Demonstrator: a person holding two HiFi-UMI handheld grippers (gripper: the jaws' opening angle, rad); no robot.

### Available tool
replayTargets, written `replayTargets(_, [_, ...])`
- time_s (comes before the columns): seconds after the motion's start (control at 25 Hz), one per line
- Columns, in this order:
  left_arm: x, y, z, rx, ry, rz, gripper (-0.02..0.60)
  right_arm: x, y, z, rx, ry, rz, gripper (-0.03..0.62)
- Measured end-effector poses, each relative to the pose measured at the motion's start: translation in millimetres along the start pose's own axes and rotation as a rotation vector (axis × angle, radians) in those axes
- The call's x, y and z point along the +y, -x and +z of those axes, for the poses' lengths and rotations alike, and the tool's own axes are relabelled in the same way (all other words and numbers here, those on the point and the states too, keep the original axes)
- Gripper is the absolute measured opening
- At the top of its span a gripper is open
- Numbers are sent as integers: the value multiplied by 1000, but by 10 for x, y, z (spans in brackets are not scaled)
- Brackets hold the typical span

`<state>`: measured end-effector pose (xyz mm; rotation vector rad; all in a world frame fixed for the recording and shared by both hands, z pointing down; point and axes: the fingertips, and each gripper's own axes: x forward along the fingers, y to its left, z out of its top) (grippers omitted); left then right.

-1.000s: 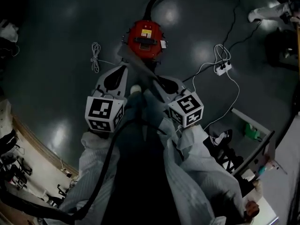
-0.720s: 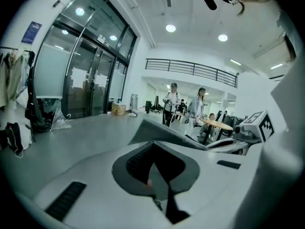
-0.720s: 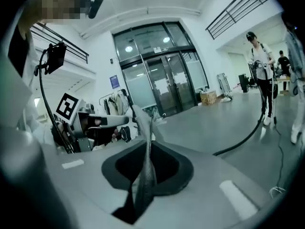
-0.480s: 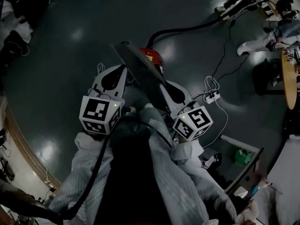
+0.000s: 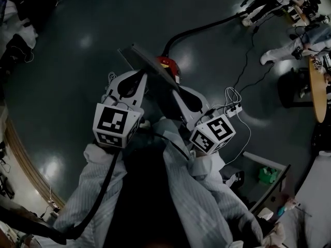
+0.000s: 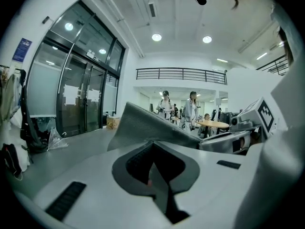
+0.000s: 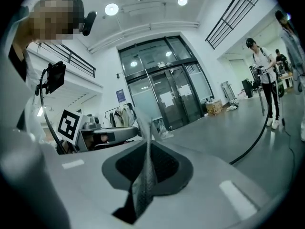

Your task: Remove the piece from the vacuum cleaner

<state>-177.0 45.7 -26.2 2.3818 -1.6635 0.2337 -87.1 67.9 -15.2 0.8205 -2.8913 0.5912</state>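
The red vacuum cleaner (image 5: pixel 168 63) stands on the dark floor, mostly hidden behind a flat grey mesh piece (image 5: pixel 149 66) held up above it. My left gripper (image 5: pixel 145 76) is shut on the piece's near edge; in the left gripper view the piece (image 6: pixel 143 125) fans out from the closed jaws of that gripper (image 6: pixel 153 144). My right gripper (image 5: pixel 176 93) is shut on the same piece further right. The right gripper view shows the piece (image 7: pixel 144 175) edge-on, pinched between the pads of that gripper (image 7: pixel 145 144). The black hose (image 5: pixel 207 27) runs off to the upper right.
A white power strip (image 5: pixel 234 108) with cables lies right of the vacuum cleaner. People's legs (image 5: pixel 279 50) and a round table (image 5: pixel 316 87) are at the far right. A frame with a green item (image 5: pixel 266 173) stands at lower right. Glass doors (image 7: pixel 167 97) lie ahead.
Both grippers have lifted the grey piece up off the red vacuum cleaner and toward me. The head view has swung, so the vacuum cleaner now sits largely behind the piece.
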Motion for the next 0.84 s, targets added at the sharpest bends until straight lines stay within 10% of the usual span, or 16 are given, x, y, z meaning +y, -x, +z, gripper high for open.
replayTargets(0.84, [-71, -170, -58, 37, -17, -24, 5, -77, -1, -14, 5, -12, -6, 29])
